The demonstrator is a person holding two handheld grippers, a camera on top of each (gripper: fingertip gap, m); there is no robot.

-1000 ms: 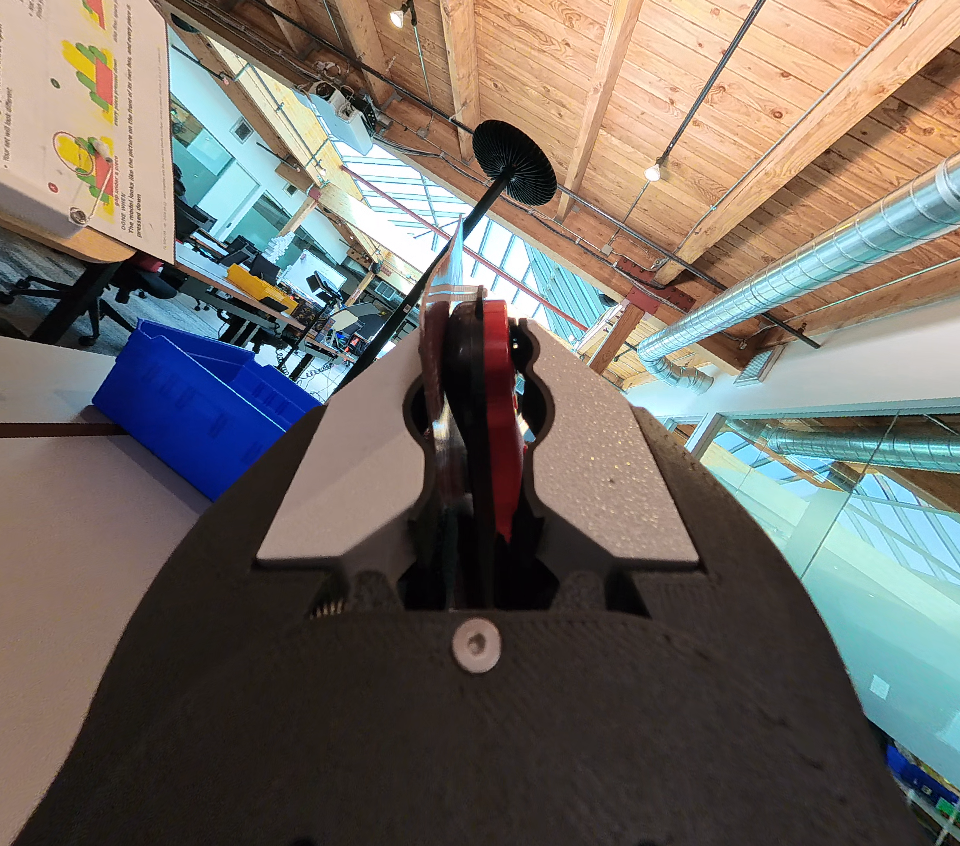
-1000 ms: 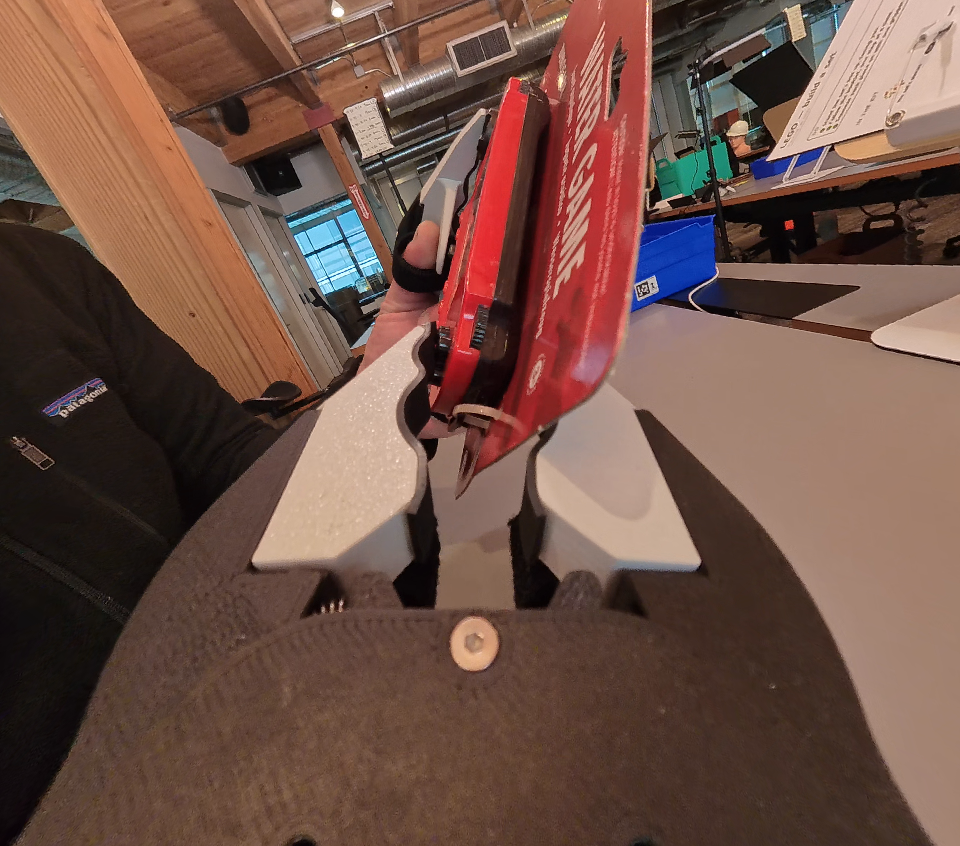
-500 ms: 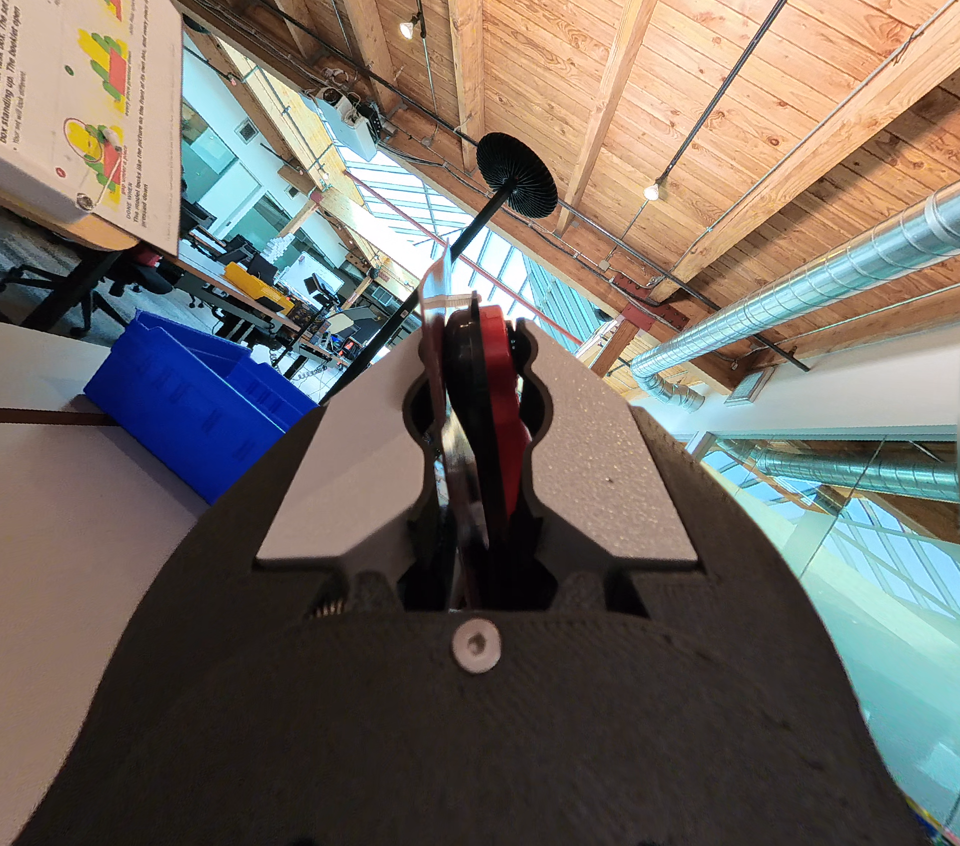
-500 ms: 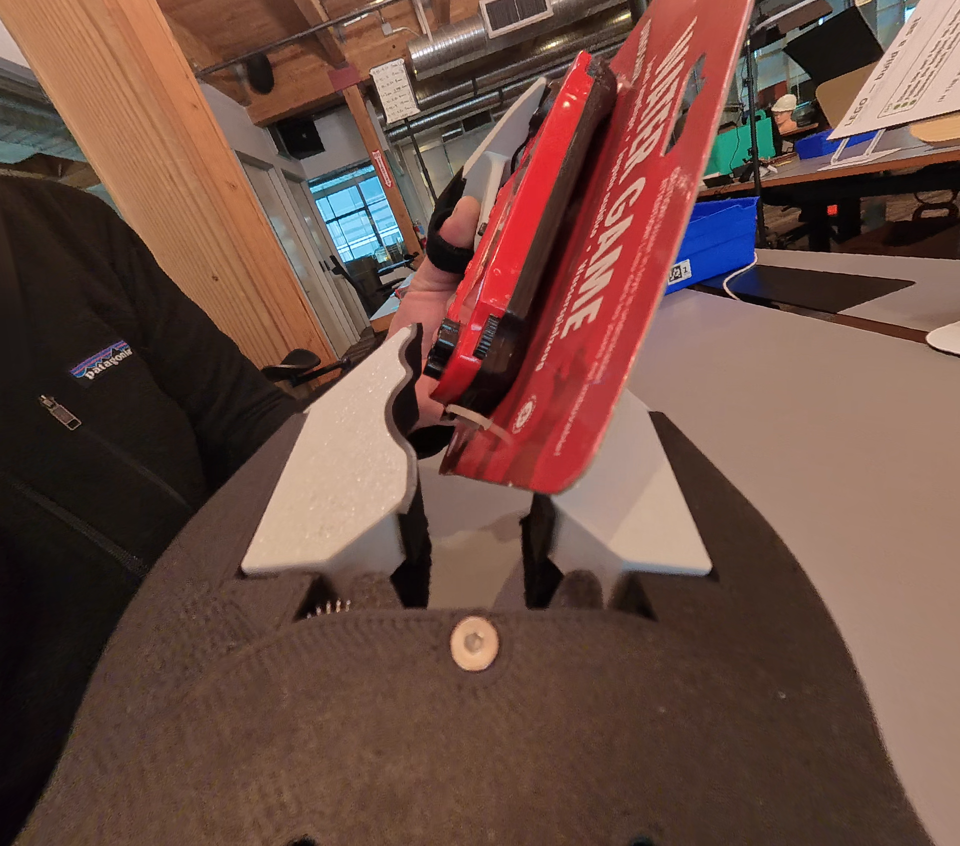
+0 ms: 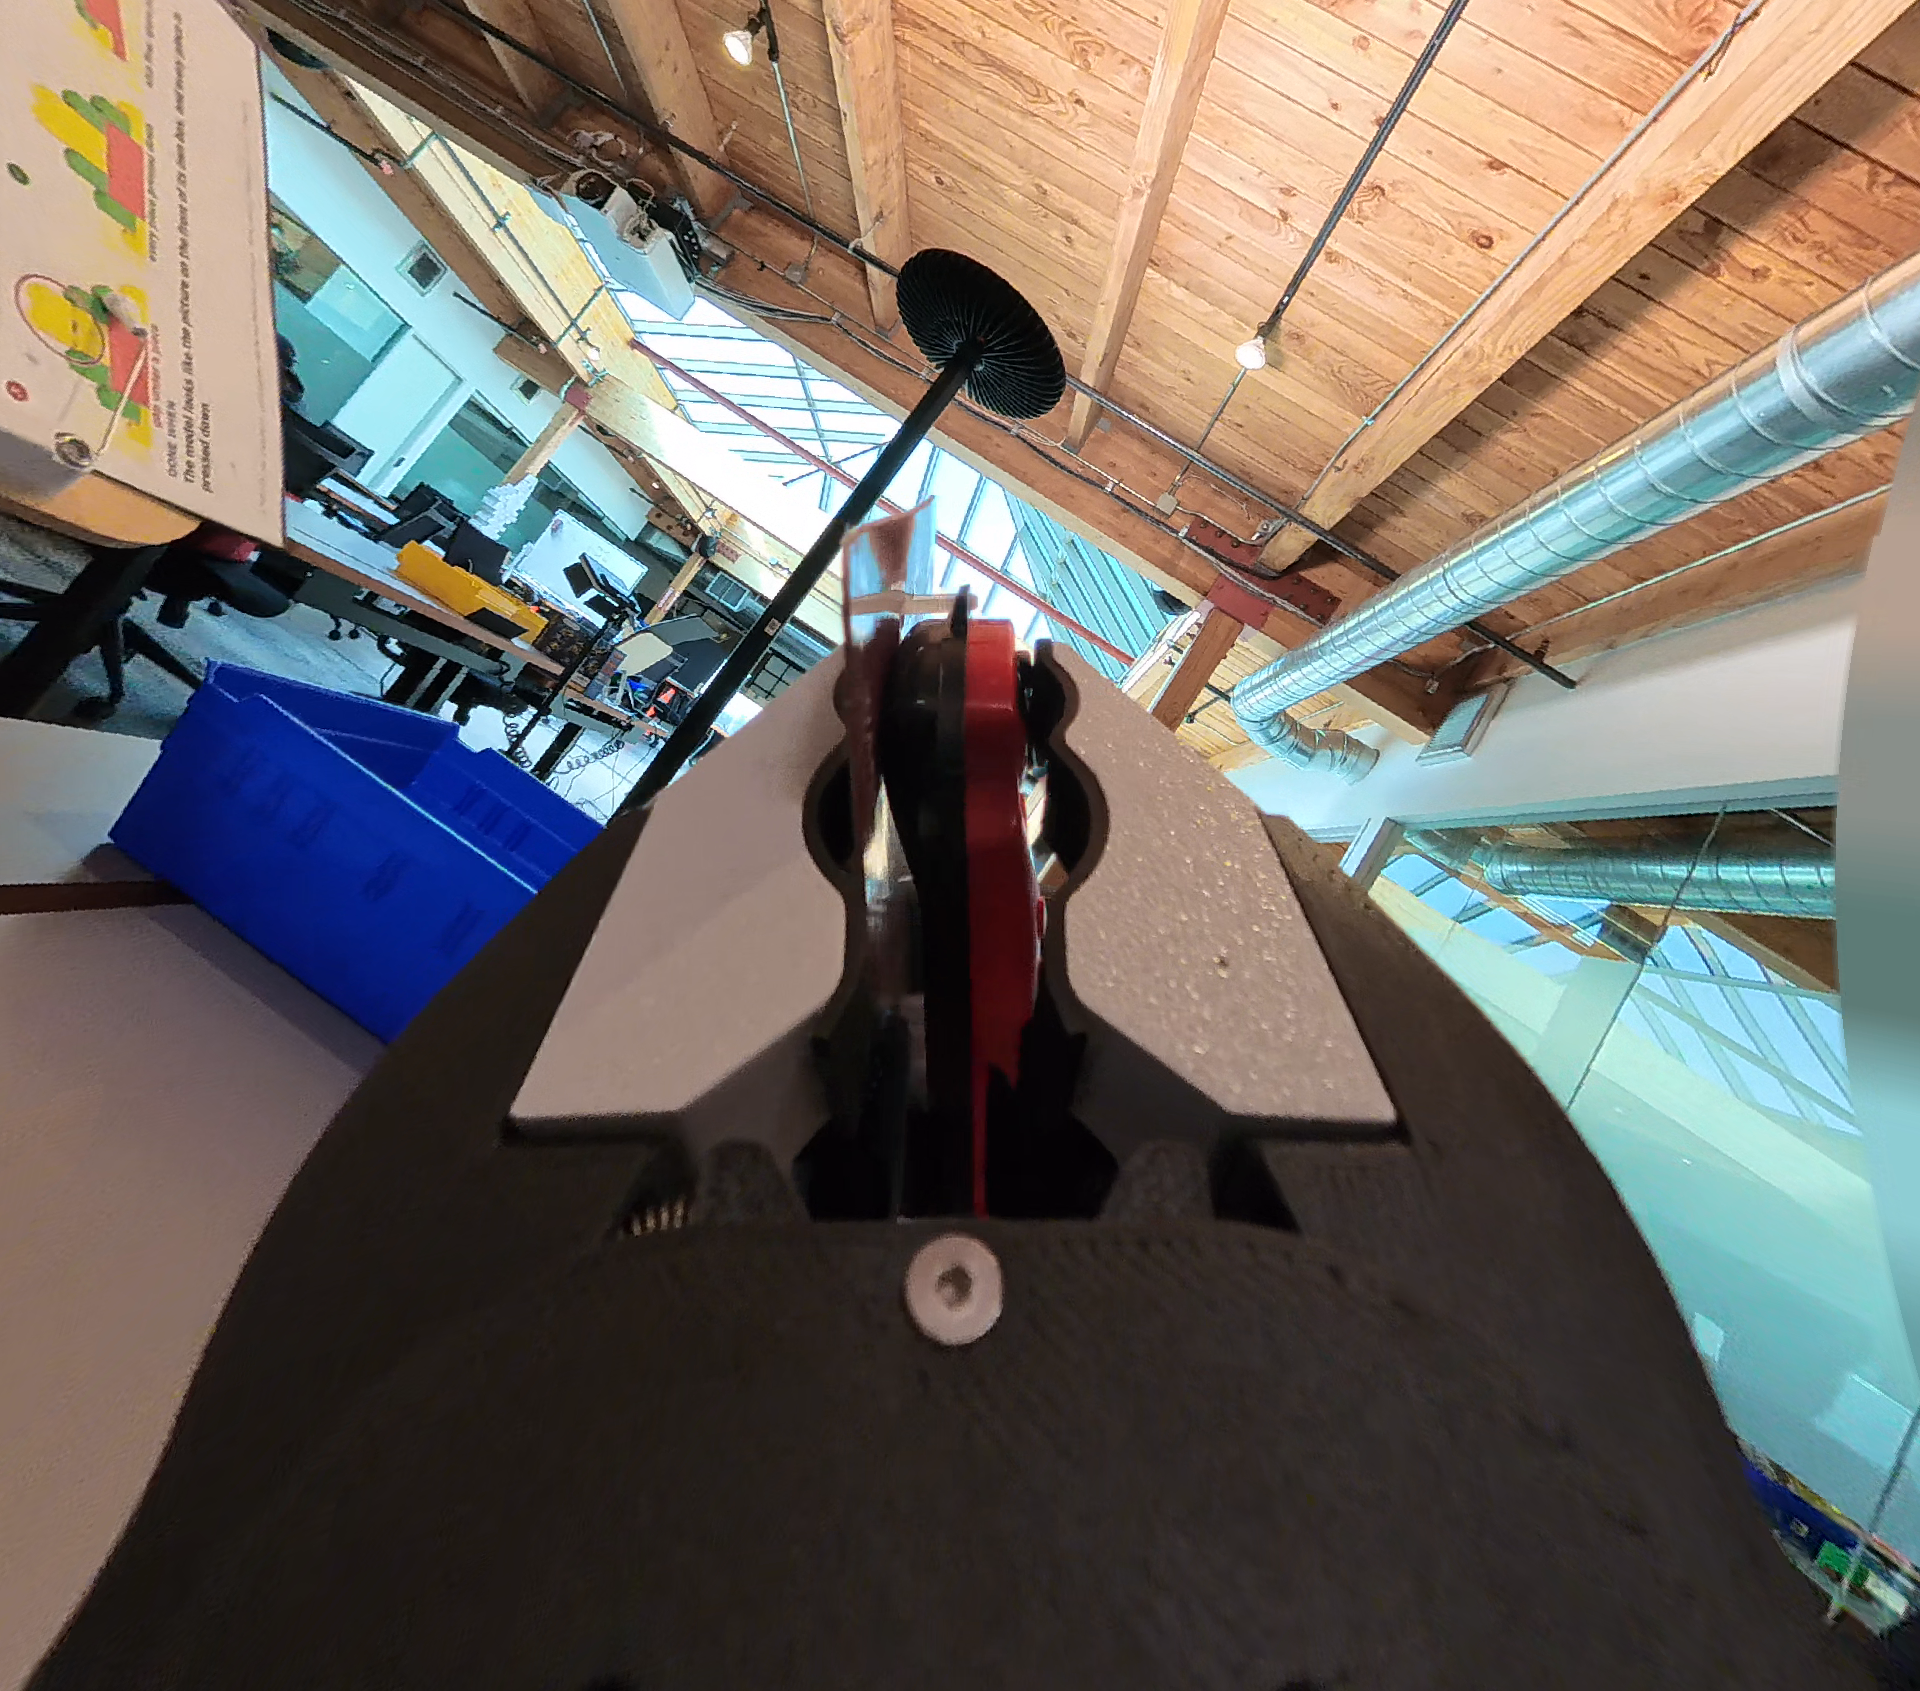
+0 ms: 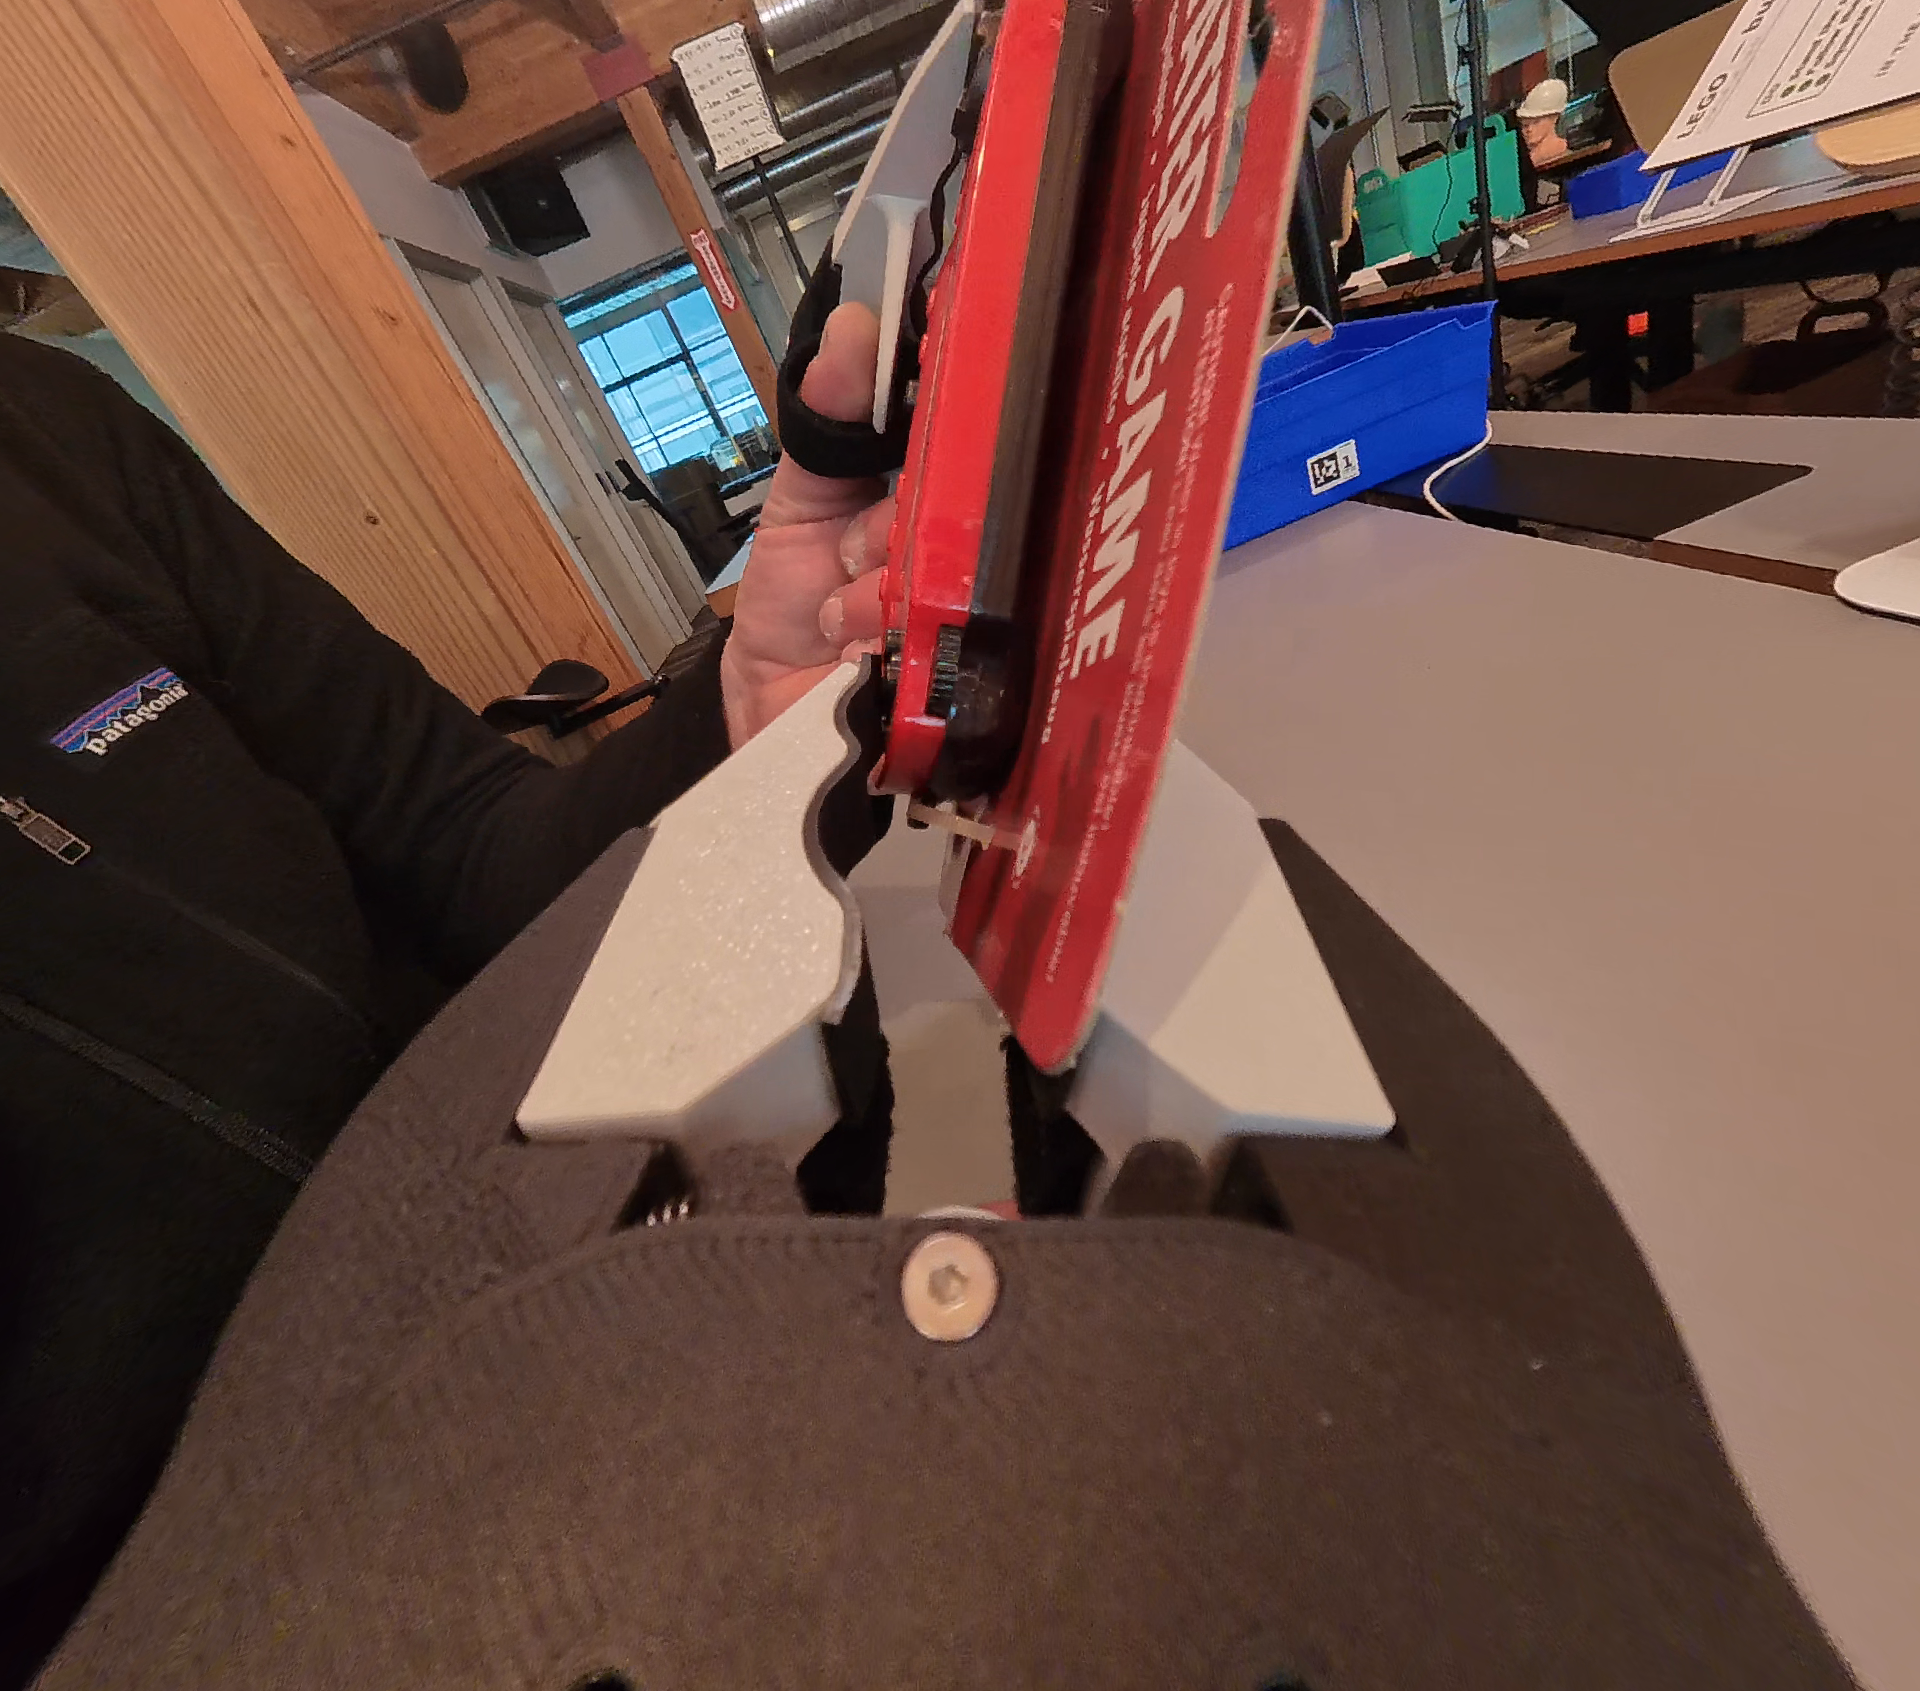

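My left gripper (image 5: 948, 691) is shut on a red and black handheld toy (image 5: 971, 820) tied to a red backing card. It points up toward the wooden ceiling. In the right wrist view the same toy (image 6: 997, 353) and its red card (image 6: 1153, 436) stand nearly upright. A hand (image 6: 800, 592) holds the left gripper, whose white finger (image 6: 904, 228) shows against the toy's back. My right gripper (image 6: 1013, 820) is open. The card's lower corner hangs between its fingers, and the toy's bottom end sits by the left fingertip (image 6: 831, 706).
A grey table (image 6: 1558, 810) lies below, with a blue bin (image 6: 1361, 405), also in the left wrist view (image 5: 343, 831). A white instruction board (image 5: 125, 187) stands at left. A person in a black jacket (image 6: 208, 810) is close on the left.
The toy and card tilted to the right, then came back nearly upright, with the card's lower corner now deeper between my right fingers. The left gripper stays shut on the toy.
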